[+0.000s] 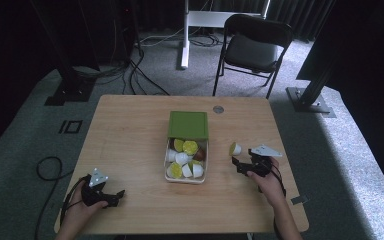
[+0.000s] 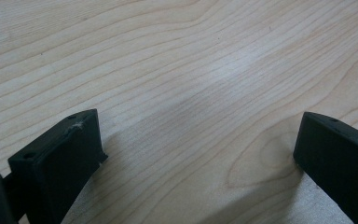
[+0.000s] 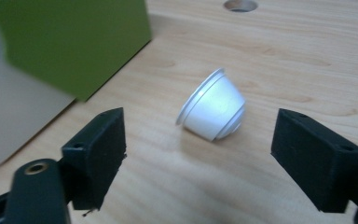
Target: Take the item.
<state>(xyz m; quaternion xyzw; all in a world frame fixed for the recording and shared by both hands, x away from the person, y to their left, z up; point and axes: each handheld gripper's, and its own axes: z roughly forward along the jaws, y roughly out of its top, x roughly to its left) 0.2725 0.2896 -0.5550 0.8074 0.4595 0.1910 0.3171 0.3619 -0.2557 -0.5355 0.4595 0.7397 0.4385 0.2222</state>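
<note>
Small white plastic capsule (image 3: 212, 106) lying tipped, probably empty, mid-frame just ahead of right gripper (image 3: 198, 154), jaws apart; left gripper (image 2: 196, 154) likewise spread.

A capsule (image 1: 235, 148) lies on the table (image 1: 130, 130) right of the box (image 1: 186, 172), lid (image 1: 188, 124) behind.

So there's one desk (image 1: 130, 130) with one white box (image 1: 186, 179) on it, one green lid (image 1: 188, 124) propped at its back. Roughly eight capsules in the box (image 1: 182, 159), hard to count exactly, plus one loose capsule (image 1: 235, 148) outside. Two grippers, left (image 1: 114, 197) and right (image 1: 240, 165). One chair (image 1: 252, 47) behind.
</note>
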